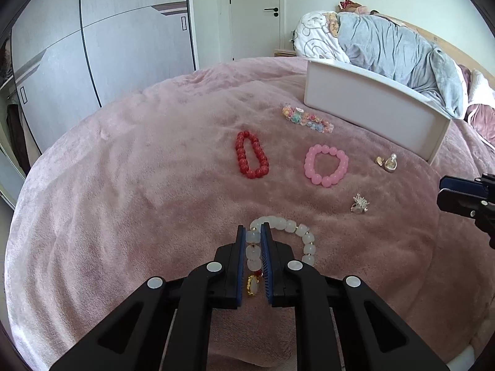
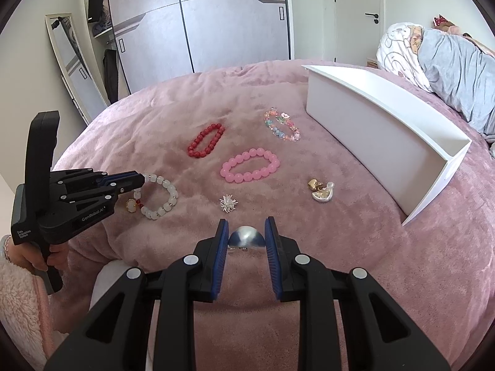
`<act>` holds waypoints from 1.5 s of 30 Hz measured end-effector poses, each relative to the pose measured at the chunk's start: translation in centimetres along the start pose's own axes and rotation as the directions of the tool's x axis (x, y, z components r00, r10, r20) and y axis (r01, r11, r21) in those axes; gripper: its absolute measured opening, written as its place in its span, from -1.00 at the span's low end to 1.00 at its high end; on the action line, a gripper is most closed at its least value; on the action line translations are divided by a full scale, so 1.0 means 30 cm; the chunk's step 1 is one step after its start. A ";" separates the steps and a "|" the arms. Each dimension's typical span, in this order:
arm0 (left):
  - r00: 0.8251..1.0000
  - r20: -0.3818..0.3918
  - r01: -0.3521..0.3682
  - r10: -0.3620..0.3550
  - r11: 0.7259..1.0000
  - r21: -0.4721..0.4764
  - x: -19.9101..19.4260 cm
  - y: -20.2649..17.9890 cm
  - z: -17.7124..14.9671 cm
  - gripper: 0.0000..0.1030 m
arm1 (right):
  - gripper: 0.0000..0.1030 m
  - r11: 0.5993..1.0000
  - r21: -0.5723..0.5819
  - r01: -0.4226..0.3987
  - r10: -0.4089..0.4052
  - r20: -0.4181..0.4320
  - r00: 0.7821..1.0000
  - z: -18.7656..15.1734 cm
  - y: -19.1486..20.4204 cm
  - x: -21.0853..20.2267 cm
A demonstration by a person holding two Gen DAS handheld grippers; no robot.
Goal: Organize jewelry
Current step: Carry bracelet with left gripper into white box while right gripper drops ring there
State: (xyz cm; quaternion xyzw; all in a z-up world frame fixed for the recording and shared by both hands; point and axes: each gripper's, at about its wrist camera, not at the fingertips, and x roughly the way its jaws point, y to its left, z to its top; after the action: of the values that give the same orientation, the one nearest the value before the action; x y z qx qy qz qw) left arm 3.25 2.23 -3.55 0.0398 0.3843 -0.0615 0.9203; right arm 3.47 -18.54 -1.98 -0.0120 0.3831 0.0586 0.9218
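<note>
My left gripper [image 1: 253, 232] is shut on the white bead bracelet [image 1: 301, 235], which lies on the pink blanket; it also shows in the right wrist view [image 2: 161, 196] with the left gripper [image 2: 140, 182] on it. My right gripper [image 2: 246, 227] has its jaws around a silver dome-shaped piece [image 2: 246, 236], touching its sides. A red bracelet [image 1: 251, 154], a pink bracelet [image 1: 326, 165], a multicoloured bracelet [image 1: 307, 119], a silver spiky brooch [image 1: 360, 204] and gold-and-pearl pieces [image 1: 386, 162] lie on the blanket. A white tray [image 1: 371, 108] stands behind them.
A grey and white duvet heap [image 1: 396, 49] lies behind the tray. Wardrobe doors [image 2: 216, 24] and a leaning mirror [image 2: 71, 61] stand beyond the bed. The bed edge falls off at the left.
</note>
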 end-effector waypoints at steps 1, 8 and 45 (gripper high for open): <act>1.000 0.010 0.003 -0.003 1.000 0.001 -0.008 0.000 0.014 -0.71 | -0.52 1.000 0.001 -0.001 0.001 0.006 1.000 0.007 -0.002 -0.003; 0.998 0.065 0.014 -0.016 0.999 0.038 -0.063 -0.021 0.110 -0.71 | -0.52 1.000 -0.007 0.003 -0.002 0.056 0.998 0.084 -0.019 -0.037; 0.959 0.214 0.148 -0.183 0.974 0.169 -0.019 -0.352 0.858 -0.71 | -0.52 0.989 -0.037 0.142 -0.125 0.297 0.947 0.501 -0.476 -0.158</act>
State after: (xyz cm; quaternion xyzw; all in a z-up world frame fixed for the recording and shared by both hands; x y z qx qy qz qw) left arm 19.44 -11.27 14.64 0.0697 0.2721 -0.1716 0.9443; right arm 12.42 -32.17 11.67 -0.0556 0.2385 0.0083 0.9695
